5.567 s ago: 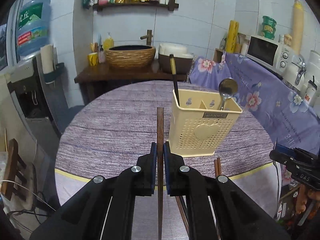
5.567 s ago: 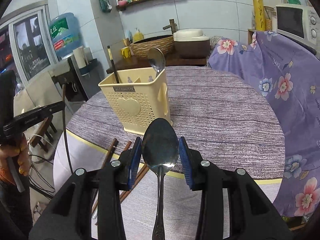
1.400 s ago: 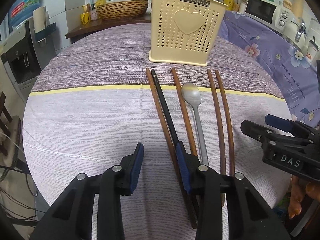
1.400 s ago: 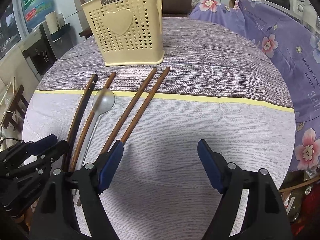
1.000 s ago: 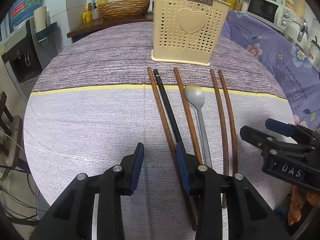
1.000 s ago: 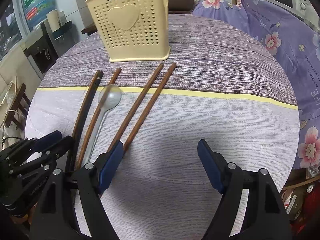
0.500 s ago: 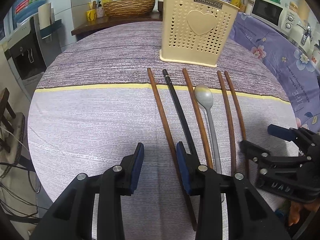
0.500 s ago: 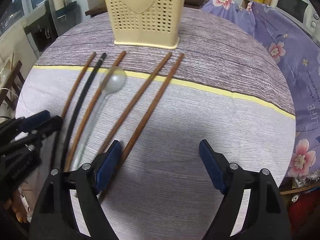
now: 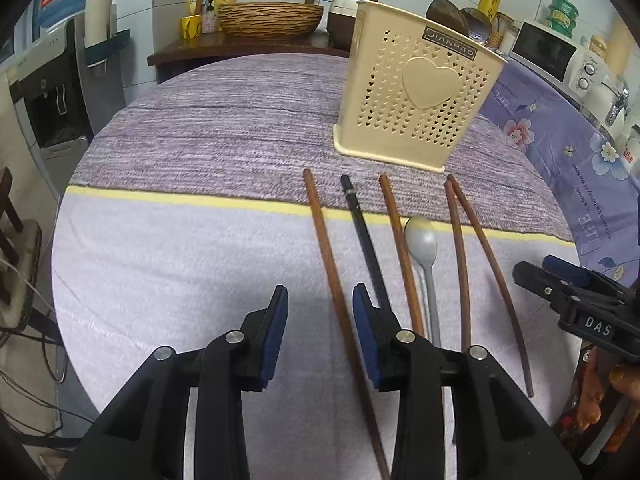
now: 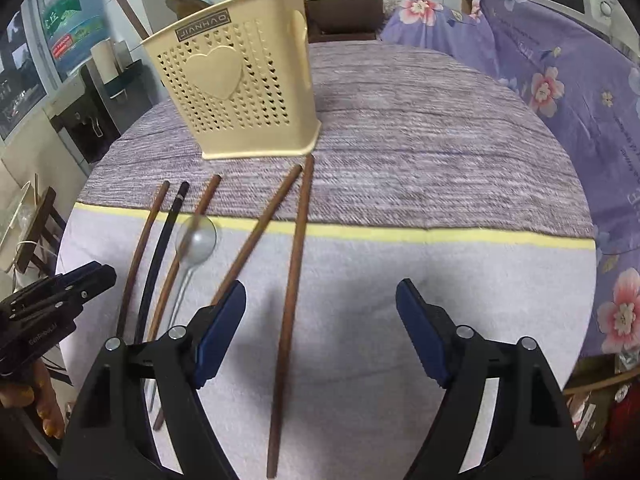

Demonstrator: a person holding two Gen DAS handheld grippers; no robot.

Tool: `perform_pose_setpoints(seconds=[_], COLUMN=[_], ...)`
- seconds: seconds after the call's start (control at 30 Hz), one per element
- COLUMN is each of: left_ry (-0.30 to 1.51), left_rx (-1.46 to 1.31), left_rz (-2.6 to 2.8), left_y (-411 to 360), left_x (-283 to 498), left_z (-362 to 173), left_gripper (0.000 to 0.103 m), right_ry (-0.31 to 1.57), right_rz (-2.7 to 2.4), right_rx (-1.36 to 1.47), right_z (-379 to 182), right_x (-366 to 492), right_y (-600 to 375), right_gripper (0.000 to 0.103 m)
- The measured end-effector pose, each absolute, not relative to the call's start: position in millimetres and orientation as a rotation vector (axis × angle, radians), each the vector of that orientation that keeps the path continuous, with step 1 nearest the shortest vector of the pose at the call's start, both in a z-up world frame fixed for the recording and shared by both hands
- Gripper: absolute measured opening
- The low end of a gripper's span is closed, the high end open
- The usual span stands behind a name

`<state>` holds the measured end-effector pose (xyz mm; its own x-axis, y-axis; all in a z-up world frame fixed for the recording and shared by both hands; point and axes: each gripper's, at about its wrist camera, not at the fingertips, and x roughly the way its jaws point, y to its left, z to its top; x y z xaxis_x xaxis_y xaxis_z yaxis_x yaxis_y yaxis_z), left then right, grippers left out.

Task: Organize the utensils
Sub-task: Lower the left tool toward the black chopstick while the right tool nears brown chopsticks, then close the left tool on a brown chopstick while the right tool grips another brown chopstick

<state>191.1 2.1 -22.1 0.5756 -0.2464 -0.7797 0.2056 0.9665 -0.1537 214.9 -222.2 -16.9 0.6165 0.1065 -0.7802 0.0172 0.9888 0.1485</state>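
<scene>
Purple-grey cloth covers the round worktop (image 9: 200, 152); thin, stiff brown wooden chopsticks (image 10: 289, 280) lie before the cream perforated caddy (image 9: 416, 96). Both tools, left tool (image 9: 320, 320) and right tool (image 10: 320, 320), gape empty; pinch mid-shaft, likely slippery.

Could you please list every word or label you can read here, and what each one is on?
"JIANHAO": plate on the holder, mirrored in both views.
"DAS": side of the right gripper.
"LIFE": purple cloth; its smaller print is unreadable.
Left gripper label: too blurred.
Water jug label: too small.
</scene>
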Motion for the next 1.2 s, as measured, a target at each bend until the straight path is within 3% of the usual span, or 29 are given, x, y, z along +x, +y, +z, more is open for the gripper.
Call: perform_pose_setpoints(seconds=[0.47,0.67,0.8,0.9,1.2], left_ry=[0.945,0.959,0.965,0.966,0.95], left_rx=[0.006,0.016,0.022,0.012,-0.005], left_rz=[-0.218,-0.207,-0.195,-0.193,-0.195], left_y=[-16,-21,-23,-23,-24], left_x=[235,259,274,277,276], left_z=[-37,-35,-35,-35,-31], left_gripper=[0.032,0.021,0.01,0.009,0.008], right_ry=[0.943,0.931,0.921,0.917,0.867], right_rz=[0.05,0.029,0.015,0.02,0.093], right_rx=[0.07,0.058,0.023,0.027,0.102], right_z=[-31,-31,-32,-33,-19], right_x=[284,310,321,324,314], right_y=[-210,-205,-201,-202,-212], right_gripper=[0.042,0.031,0.018,0.009,0.008])
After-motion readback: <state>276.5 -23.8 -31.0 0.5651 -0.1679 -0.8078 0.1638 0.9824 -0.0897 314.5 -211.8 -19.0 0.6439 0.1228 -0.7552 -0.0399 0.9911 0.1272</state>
